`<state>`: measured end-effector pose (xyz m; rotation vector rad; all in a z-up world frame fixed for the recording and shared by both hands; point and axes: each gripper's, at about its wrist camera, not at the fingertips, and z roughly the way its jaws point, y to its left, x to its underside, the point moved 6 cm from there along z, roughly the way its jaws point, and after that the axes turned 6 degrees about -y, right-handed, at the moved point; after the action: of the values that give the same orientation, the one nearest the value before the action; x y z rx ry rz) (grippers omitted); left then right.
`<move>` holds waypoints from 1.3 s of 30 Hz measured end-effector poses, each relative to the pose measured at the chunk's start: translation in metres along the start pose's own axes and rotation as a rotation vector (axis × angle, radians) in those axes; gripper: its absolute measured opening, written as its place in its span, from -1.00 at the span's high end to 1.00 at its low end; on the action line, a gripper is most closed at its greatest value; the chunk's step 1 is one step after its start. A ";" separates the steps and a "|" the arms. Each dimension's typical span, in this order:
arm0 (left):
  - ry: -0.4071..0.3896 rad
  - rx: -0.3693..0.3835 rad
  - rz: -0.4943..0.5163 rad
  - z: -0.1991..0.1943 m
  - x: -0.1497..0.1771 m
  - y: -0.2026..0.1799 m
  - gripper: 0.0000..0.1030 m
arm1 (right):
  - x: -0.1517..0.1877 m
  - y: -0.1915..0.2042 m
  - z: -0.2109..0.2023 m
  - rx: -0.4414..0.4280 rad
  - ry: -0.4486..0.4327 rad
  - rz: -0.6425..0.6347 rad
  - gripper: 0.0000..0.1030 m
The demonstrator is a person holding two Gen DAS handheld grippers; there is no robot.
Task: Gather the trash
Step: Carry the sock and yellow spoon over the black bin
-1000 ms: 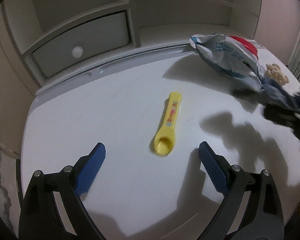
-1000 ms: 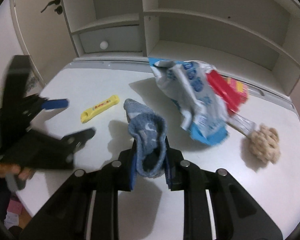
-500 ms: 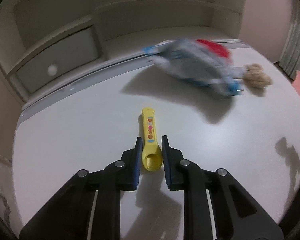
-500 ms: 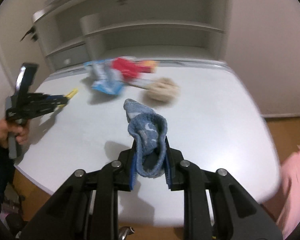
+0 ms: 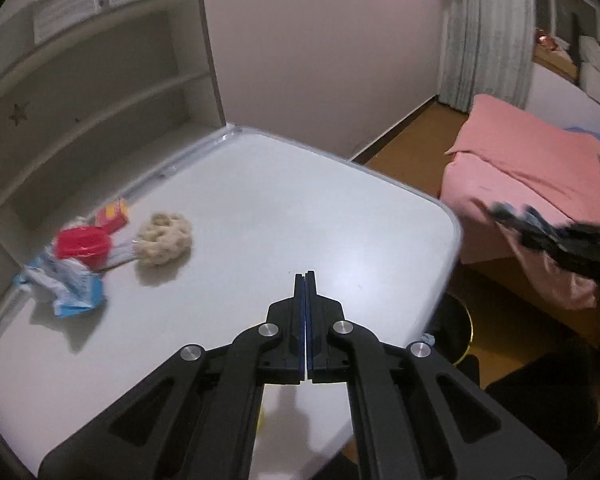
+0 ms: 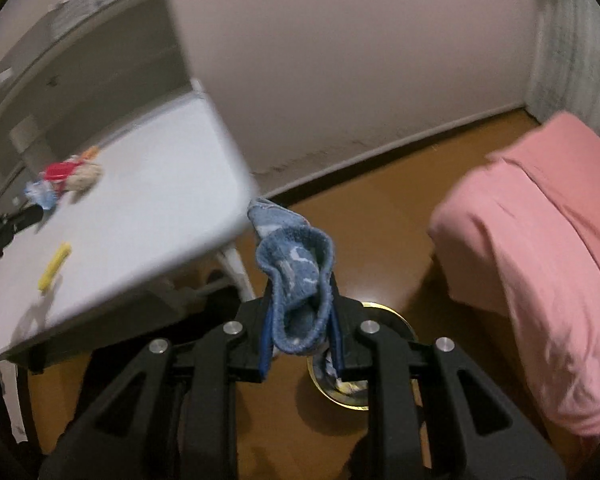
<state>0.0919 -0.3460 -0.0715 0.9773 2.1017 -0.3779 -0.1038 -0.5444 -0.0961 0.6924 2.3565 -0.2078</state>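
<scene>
My right gripper (image 6: 300, 320) is shut on a blue sock (image 6: 296, 268) and holds it off the table, above the floor, over a round gold-rimmed bin (image 6: 356, 392). My left gripper (image 5: 305, 280) is shut with nothing between its fingers, above the white table (image 5: 300, 200). The yellow wrapper (image 6: 54, 266) lies on the table near its front edge in the right wrist view; in the left wrist view only a yellow sliver shows under the left gripper. A crumpled blue-white bag (image 5: 66, 284), a red packet (image 5: 84, 246) and a beige knitted piece (image 5: 164, 238) lie at the table's left.
White shelving (image 5: 80, 92) stands behind the table. A bed with a pink cover (image 5: 540, 184) is to the right, across brown floor (image 6: 380, 216). The dark bin (image 5: 456, 328) sits on the floor by the table's right edge.
My left gripper closed around the yellow wrapper, then swung right and now holds nothing; the wrapper lies on the table. My right gripper carried the sock off the table and over the floor bin.
</scene>
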 end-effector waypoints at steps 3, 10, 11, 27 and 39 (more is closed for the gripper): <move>0.052 -0.045 -0.042 0.016 0.012 0.022 1.00 | 0.016 -0.017 0.009 -0.012 0.020 0.029 0.57; 0.055 -0.049 0.119 -0.015 0.031 0.024 -0.81 | 0.034 -0.021 0.031 -0.069 0.062 0.030 0.57; 0.079 -0.025 0.115 -0.013 0.034 0.025 -0.78 | 0.035 -0.018 0.032 -0.072 0.064 0.029 0.57; 0.200 0.067 0.074 0.012 0.063 0.025 0.77 | 0.035 -0.020 0.035 -0.077 0.072 0.038 0.57; 0.135 0.233 0.150 0.021 0.039 -0.095 0.77 | 0.043 -0.052 0.040 -0.020 0.090 0.082 0.57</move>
<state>0.0154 -0.3998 -0.1197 1.3203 2.1206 -0.4999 -0.1366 -0.5827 -0.1559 0.8016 2.4069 -0.1190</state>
